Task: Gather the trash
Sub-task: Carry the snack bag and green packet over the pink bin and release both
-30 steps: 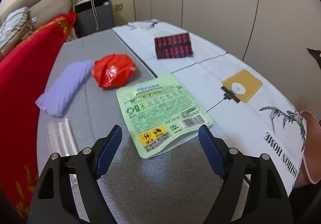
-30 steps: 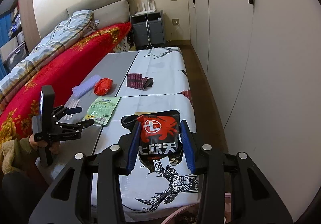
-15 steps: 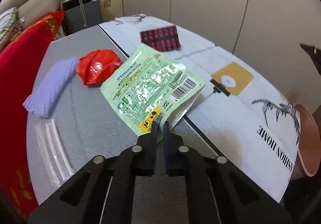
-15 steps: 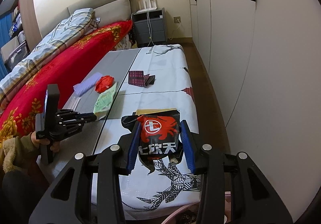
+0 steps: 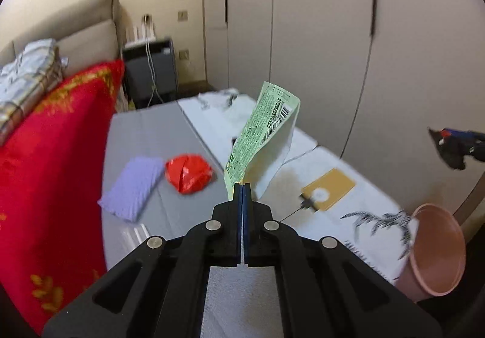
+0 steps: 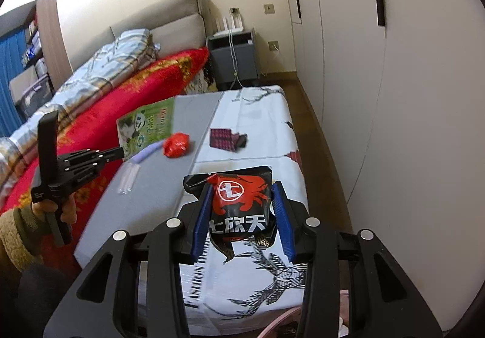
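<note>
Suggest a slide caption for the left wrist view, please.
Left claw shut on green wrapper, lifted above table.

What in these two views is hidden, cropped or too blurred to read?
- Pink bin: inside unseen in the left wrist view; cut by the bottom edge in the right.
- Green wrapper: print too small and blurred.
- Black snack bag: lower part hidden behind the right claw.
- Clear wrapper: contents indistinct.
</note>
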